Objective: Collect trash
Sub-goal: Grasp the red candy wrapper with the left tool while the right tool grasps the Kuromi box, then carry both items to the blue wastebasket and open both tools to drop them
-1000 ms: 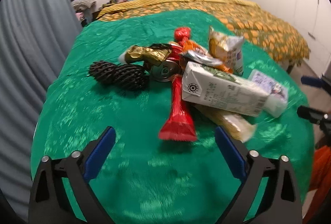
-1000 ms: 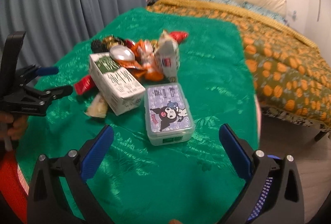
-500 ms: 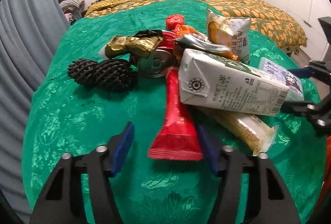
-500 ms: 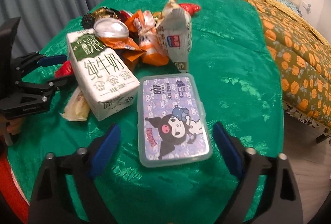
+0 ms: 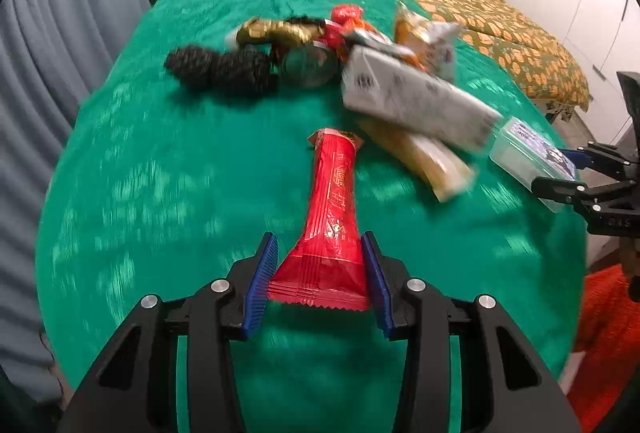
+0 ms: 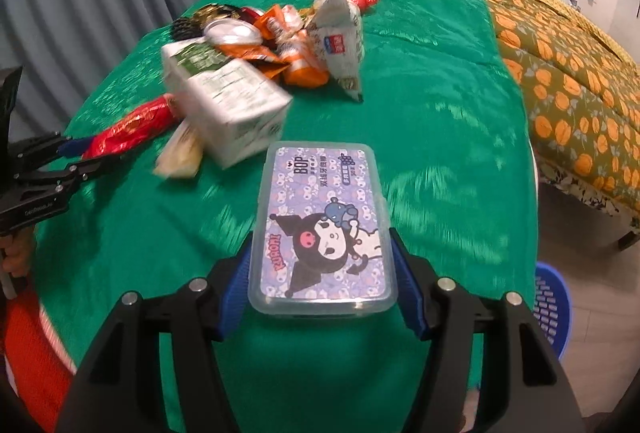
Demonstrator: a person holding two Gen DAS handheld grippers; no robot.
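Left gripper (image 5: 318, 265) has just closed, clamping the red wrapper (image 5: 330, 229) on the green bedspread (image 5: 160, 193). Right gripper (image 6: 320, 273), likewise just closed, grasps the plastic case (image 6: 322, 229); only its view shows a blue basket (image 6: 550, 307).

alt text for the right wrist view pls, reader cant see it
The right gripper is closed on a clear plastic box with a cartoon lid, over a green bedspread. Behind it lies a trash pile with a milk carton and snack wrappers; the left gripper holds a red wrapper.
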